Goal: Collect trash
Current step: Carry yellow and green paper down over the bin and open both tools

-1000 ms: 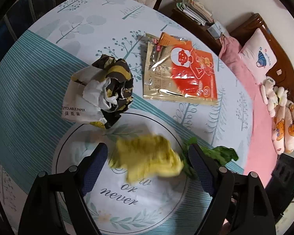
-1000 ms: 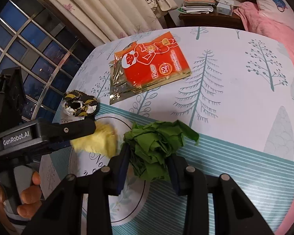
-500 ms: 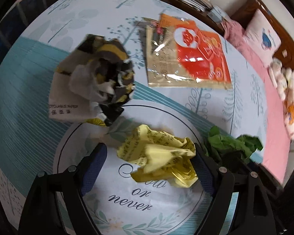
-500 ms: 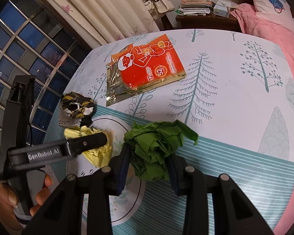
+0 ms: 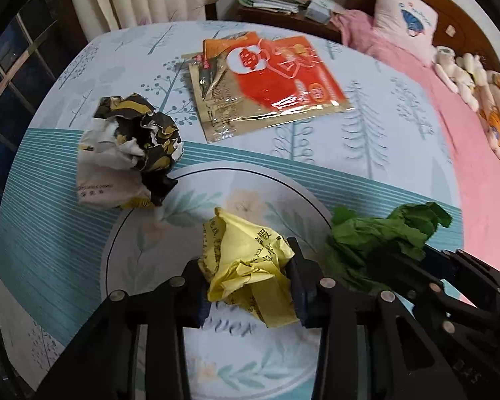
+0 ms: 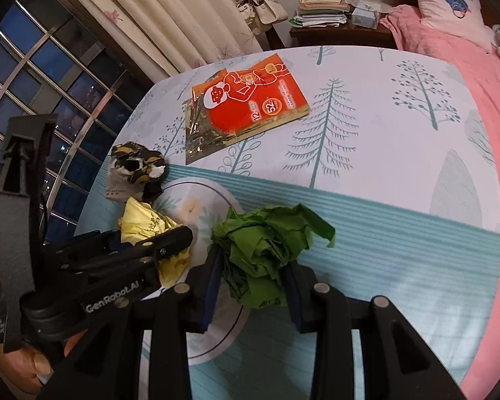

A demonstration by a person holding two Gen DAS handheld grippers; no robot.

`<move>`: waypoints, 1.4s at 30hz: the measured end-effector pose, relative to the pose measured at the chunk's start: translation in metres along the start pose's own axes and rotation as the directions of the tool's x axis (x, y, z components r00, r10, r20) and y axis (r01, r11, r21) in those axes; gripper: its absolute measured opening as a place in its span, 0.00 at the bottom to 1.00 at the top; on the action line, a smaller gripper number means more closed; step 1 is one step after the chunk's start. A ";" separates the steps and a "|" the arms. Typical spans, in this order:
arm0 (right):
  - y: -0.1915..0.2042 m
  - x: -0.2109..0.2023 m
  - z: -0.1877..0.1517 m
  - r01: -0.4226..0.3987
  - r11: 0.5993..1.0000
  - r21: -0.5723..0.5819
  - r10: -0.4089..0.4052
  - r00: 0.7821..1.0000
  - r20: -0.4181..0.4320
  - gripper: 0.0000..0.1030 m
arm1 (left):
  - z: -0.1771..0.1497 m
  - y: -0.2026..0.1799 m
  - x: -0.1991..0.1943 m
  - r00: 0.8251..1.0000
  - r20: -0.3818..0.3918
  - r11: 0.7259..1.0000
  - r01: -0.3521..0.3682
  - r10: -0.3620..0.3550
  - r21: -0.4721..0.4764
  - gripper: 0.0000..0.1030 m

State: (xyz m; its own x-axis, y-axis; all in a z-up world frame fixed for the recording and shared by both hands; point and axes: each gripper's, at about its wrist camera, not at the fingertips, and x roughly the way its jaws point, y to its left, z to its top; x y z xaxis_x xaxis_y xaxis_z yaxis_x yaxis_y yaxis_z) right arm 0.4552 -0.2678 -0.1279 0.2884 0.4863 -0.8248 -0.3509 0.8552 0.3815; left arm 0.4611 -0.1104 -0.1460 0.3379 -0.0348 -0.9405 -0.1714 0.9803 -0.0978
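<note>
A crumpled yellow paper wad (image 5: 243, 250) lies on the round print of the tablecloth. My left gripper (image 5: 246, 280) has its jaws closing around it, and both pads press its sides. Just to the right, a crumpled green paper wad (image 6: 266, 253) is pinched in my right gripper (image 6: 253, 266), which is shut on it. In the left wrist view the green wad (image 5: 376, 243) shows beside the yellow one. A black, yellow and white crumpled paper bag (image 5: 130, 150) lies loose to the left. Farther back an orange and gold foil packet (image 5: 270, 80) lies flat.
The table (image 5: 383, 133) carries a tree-print cloth with a teal striped band. A pink bed (image 5: 466, 133) with a pillow and soft toys runs along the right. A nightstand with stacked papers (image 5: 276, 0) stands behind. Curtains and a barred window (image 6: 33, 83) are at the left.
My left gripper's jaws have come together on the yellow wad, which stood between wide jaws before. That gripper rolled and shifted over the table. The right gripper keeps holding the green wad.
</note>
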 end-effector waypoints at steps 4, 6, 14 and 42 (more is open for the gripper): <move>0.013 -0.018 -0.012 0.014 1.000 0.006 -0.014 0.999 0.030 0.33 | -0.014 0.002 -0.029 0.999 0.032 0.999 0.011 -0.012 0.043 0.36; 0.024 -0.029 -0.021 0.025 1.000 0.011 -0.025 0.998 0.050 0.33 | -0.023 0.007 -0.047 0.998 0.054 0.998 0.019 -0.023 0.066 0.36; 0.086 -0.079 -0.076 0.084 0.995 0.058 -0.092 0.986 0.143 0.33 | -0.076 0.040 -0.118 0.989 0.113 0.980 0.071 -0.093 0.187 0.36; 0.257 -0.115 -0.320 0.224 0.942 0.252 -0.257 0.960 0.108 0.33 | -0.290 0.154 -0.200 0.974 -0.025 0.881 0.214 -0.225 0.423 0.36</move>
State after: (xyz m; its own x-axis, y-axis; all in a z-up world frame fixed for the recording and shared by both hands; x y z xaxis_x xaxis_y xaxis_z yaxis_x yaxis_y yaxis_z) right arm 0.0468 -0.1618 -0.0683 0.4638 0.2664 -0.8449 -0.0416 0.9592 0.2796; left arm 0.0986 -0.0091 -0.0674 0.3448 -0.2592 -0.9022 0.3125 0.9380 -0.1501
